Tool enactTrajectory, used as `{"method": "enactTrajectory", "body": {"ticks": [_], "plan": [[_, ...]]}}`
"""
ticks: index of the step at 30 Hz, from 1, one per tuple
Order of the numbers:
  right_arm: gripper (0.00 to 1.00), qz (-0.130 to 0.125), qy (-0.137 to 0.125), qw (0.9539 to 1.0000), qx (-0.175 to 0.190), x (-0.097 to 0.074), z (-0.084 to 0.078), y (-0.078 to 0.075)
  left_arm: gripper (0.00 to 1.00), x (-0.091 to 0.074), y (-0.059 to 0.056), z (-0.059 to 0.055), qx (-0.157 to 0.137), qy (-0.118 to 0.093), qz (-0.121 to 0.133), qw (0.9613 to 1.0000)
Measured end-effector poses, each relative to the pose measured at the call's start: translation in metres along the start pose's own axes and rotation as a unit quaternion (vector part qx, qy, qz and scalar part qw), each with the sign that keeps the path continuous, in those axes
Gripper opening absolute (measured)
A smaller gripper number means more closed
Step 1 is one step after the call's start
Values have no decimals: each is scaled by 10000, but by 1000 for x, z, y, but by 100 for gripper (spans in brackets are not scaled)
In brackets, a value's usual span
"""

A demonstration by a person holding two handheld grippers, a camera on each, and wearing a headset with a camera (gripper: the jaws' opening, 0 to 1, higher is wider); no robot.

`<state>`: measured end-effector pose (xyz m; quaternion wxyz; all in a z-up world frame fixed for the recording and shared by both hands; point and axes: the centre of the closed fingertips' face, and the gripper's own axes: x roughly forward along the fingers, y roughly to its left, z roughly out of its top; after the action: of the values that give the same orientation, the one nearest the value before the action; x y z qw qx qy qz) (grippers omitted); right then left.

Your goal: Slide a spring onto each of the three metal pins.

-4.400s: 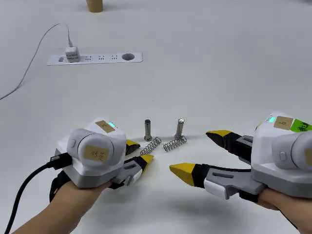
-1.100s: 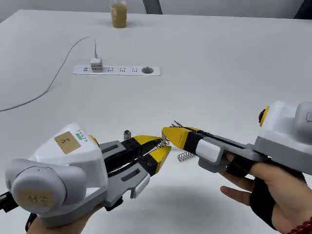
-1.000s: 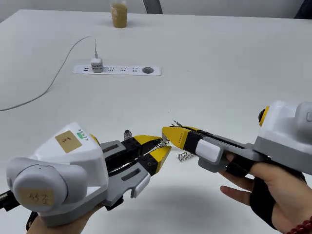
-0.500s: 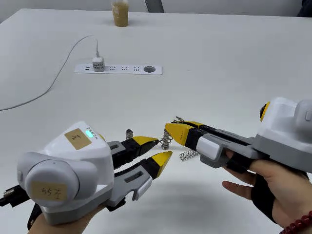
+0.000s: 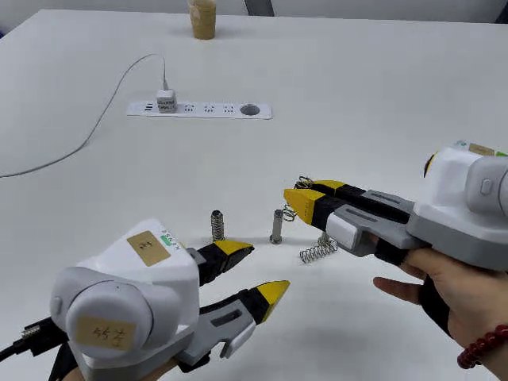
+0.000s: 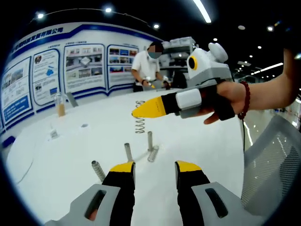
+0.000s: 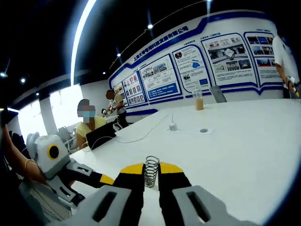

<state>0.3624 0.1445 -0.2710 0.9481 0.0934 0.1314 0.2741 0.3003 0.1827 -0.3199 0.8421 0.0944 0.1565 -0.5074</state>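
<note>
Your right gripper (image 7: pixel 151 168) rises from the bottom edge, its yellow-tipped jaws closed on a small metal spring (image 7: pixel 151 172) that stands upright between them. Beyond lies a white table (image 7: pixel 244 141) with a power strip (image 7: pixel 190 131), a trailing cable (image 7: pixel 141 134) and a cup (image 7: pixel 200 102) of amber drink. At lower left, a hand holds your left gripper (image 7: pixel 101 179).
</note>
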Motion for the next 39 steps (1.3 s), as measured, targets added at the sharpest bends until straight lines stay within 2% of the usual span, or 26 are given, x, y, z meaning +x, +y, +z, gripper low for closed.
{"method": "enactTrajectory", "body": {"ticks": [8,23,32,39], "plan": [[11,-130,100,9991,-402,12,-5,-8,43,1,0,-11,126,169,42,9998],[12,-316,162,9976,-588,34,-16,-25,58,2,-1,-17,-13,193,28,9998],[12,-390,302,9958,-767,38,-26,-29,65,2,1,-21,-62,239,63,9997],[12,-412,350,9952,-820,39,-30,-31,66,2,2,-22,-115,240,76,9996]]}}
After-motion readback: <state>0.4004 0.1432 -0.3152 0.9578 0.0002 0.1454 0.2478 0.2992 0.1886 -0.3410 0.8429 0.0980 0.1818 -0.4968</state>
